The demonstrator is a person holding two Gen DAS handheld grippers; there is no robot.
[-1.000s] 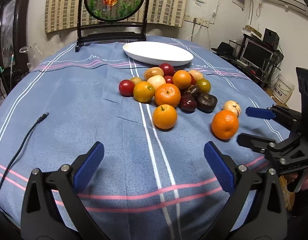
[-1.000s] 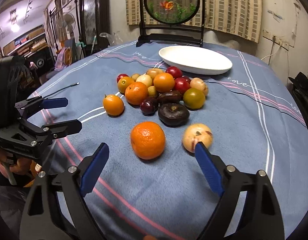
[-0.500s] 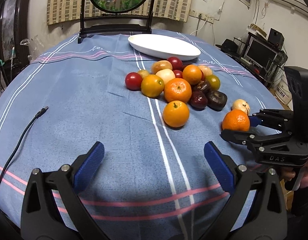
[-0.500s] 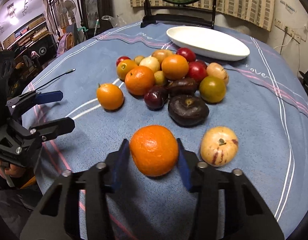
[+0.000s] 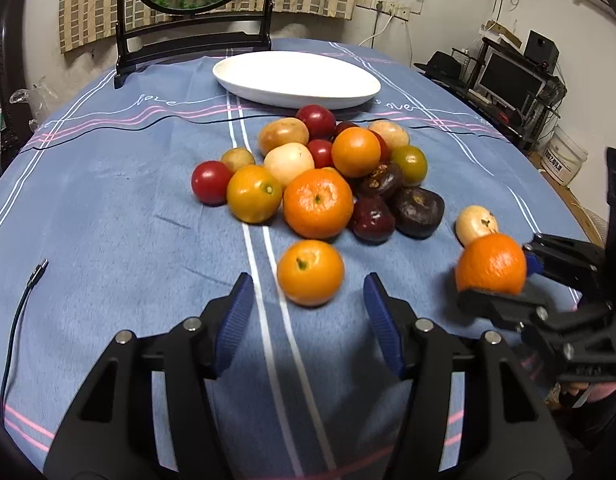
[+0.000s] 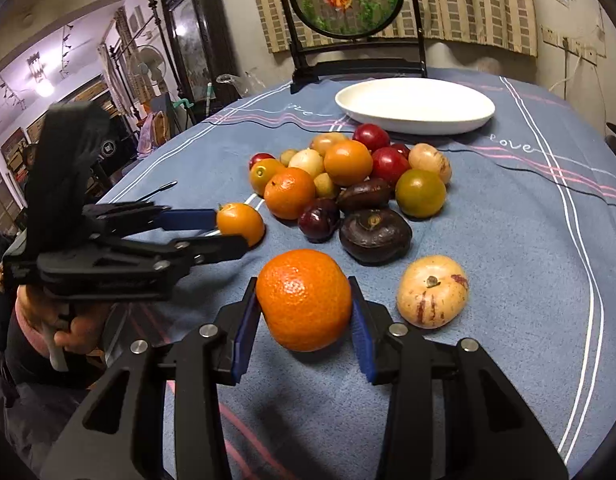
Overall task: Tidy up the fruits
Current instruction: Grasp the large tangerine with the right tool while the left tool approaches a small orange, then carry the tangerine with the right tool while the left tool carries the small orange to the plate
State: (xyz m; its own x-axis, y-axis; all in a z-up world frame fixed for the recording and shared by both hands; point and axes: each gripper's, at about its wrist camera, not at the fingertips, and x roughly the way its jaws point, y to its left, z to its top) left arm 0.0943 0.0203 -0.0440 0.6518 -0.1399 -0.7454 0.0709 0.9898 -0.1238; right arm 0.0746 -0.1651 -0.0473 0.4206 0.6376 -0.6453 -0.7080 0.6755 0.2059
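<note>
Left tongs (image 5: 308,316) advanced, closing around small orange (image 5: 310,272) (untouched); right tongs (image 6: 304,320) clamp big orange (image 6: 304,300).

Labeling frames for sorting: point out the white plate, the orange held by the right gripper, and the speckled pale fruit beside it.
white plate (image 6: 415,124), right wrist view, near rim.
orange (image 6: 304,298), right wrist view, front peel.
speckled pale fruit (image 6: 431,298), right wrist view, top skin below its stem.

Dim indoor light, fisheye views with dark rounded corners

Soft shadows sit under the fruit on the blue tablecloth (image 5: 108,216). A ceiling lamp (image 6: 44,87) glares violet at the far left of the right wrist view. The small orange (image 5: 310,272) and the held orange (image 5: 491,263) smear with motion blur; straight lines bow toward the edges.
</note>
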